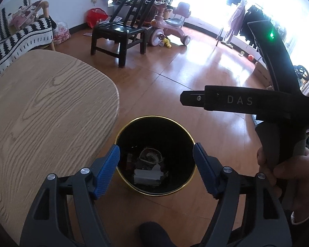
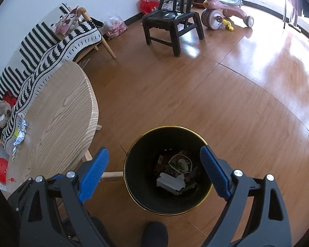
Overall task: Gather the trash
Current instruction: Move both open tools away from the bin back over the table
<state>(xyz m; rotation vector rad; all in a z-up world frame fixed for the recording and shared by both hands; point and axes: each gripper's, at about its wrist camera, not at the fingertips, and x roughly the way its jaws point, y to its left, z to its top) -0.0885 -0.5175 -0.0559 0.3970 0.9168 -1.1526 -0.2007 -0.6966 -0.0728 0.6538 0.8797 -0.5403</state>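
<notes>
A black trash bin with a gold rim stands on the wooden floor beside the table. Crumpled wrappers and a white carton lie at its bottom. My left gripper is open and empty, hovering above the bin's mouth. My right gripper is open and empty, also above the bin; its black body shows at the right of the left wrist view. A silver foil wrapper lies on the table's far left edge.
A light wooden table stands left of the bin. A black chair, a pink ride-on toy and a striped-blanket bench stand farther back. A red toy lies at the table's left.
</notes>
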